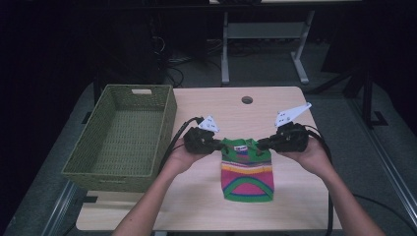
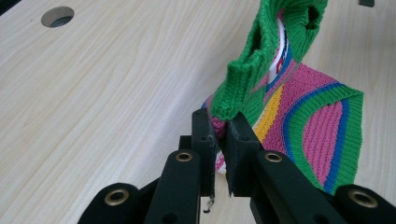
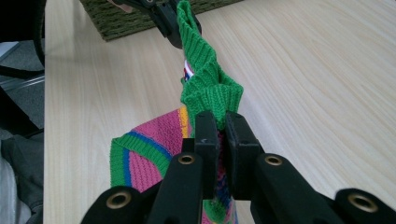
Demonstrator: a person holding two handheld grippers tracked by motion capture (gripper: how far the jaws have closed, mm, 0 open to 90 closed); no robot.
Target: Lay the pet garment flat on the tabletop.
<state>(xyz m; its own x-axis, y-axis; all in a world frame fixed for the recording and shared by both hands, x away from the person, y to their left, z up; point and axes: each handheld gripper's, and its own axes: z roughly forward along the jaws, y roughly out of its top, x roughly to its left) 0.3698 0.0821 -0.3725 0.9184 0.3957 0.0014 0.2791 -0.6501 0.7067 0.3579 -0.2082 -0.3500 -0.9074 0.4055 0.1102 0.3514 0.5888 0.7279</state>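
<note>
1. Two bare forearms come in from the near edge of the desk (image 1: 206, 206) in the high view, each hand wrapped around a black tool.
2. The sweater (image 1: 247, 176), a small knitted one in pink, green, blue and yellow stripes, lies near the middle of the desk, its hem toward the person and its green collar away.
3. The lower body of the sweater rests flat on the wood; the top edge is raised off it, strung between the two tools.
4. The left tool (image 1: 218, 144) pinches the sweater's left shoulder. In the left gripper view its jaws are closed almost fully, with green ribbing and a bit of pink knit squeezed between them (image 2: 223, 133).
5. The right tool (image 1: 260, 144) pinches the right shoulder. In the right gripper view its jaws are likewise nearly together on a fold of green rib (image 3: 222, 128), and the green edge runs away from it to the other tool's black jaws.
6. A white label with red and blue marks shows inside the collar (image 2: 279, 56).
7. A grey three-cornered plate (image 1: 292, 115) sits on top of the right tool, and a smaller one (image 1: 209, 123) on the left; black cables trail back from both.
8. A green woven basket (image 1: 93, 162) stands on the left part of the desk, just beside the left hand (image 1: 183, 156).
9. Farther off, a round hole (image 1: 247, 100) pierces the desk near its far edge.
10. Beyond the desk, white legs (image 1: 225, 49) of another desk stand on a dark floor.
</note>
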